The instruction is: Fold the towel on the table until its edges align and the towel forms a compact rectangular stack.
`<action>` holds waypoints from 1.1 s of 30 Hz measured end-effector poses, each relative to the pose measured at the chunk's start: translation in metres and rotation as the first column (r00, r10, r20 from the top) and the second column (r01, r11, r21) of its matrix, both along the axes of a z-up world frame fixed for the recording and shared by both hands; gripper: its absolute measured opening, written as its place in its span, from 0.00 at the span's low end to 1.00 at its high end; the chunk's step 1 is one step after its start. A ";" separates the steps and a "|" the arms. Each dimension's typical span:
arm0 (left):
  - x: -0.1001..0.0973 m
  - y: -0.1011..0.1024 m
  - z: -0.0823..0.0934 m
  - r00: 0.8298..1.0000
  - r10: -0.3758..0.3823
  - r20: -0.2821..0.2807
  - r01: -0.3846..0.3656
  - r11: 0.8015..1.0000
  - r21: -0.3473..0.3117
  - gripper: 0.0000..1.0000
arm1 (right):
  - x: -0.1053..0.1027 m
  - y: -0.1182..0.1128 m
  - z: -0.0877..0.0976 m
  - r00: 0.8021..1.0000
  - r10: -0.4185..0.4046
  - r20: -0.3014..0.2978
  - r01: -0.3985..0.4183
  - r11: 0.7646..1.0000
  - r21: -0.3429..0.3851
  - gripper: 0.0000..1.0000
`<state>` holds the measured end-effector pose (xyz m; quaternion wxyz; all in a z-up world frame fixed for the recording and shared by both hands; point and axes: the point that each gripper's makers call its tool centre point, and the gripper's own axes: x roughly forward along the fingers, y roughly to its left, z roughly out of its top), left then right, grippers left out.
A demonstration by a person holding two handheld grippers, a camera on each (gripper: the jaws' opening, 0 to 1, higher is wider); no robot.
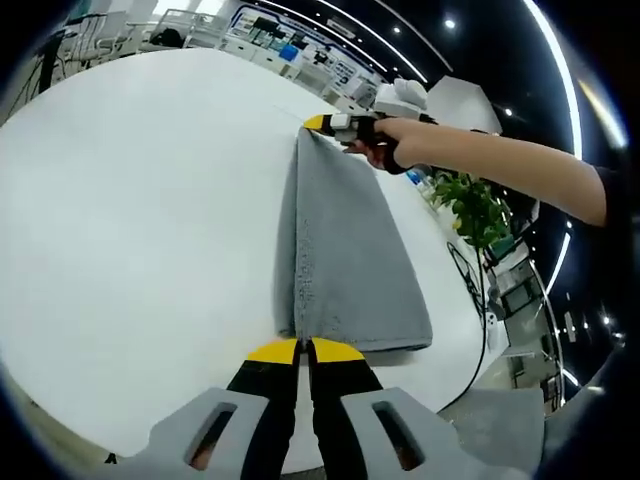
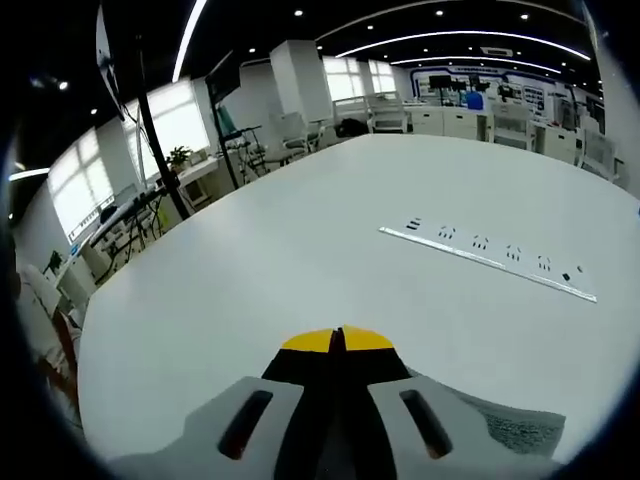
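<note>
A wide white tabletop [image 1: 130,230] in an open-plan office with ceiling light strips carries the work, and a strip of recessed power sockets [image 2: 487,259] runs across it in the right gripper view. The grey towel [image 1: 350,265] lies on it as a long narrow band, already folded lengthwise with layered edges along one side, running from the near edge of the tabletop toward the far side. The left gripper [image 1: 304,350] has its yellow-tipped jaws pressed together on the near corner of the towel; whether cloth is actually pinched between them cannot be confirmed from this angle, though the tips sit on the fabric edge. At the far end, the right gripper [image 1: 322,122] is held in the person's hand [image 1: 385,145] with its tip at the opposite corner of the towel, and in its own view the jaws are clenched, with grey towel [image 2: 520,425] just beside them. The step in hand appears to be a cross fold — bringing one short end onto the other. To do it well, keep both corners gripped firmly, lift evenly, hold the band taut enough to prevent sagging, and lay one end squarely over the other so the long edges stay flush before letting go.
</note>
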<state>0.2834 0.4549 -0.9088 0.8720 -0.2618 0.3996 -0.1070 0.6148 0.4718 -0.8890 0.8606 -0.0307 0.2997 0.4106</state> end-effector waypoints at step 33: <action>0.066 -0.002 0.016 0.970 -0.205 0.127 0.178 0.964 0.199 0.34 | -0.017 -0.110 0.002 1.000 0.014 0.025 -0.011 0.990 -0.142 0.23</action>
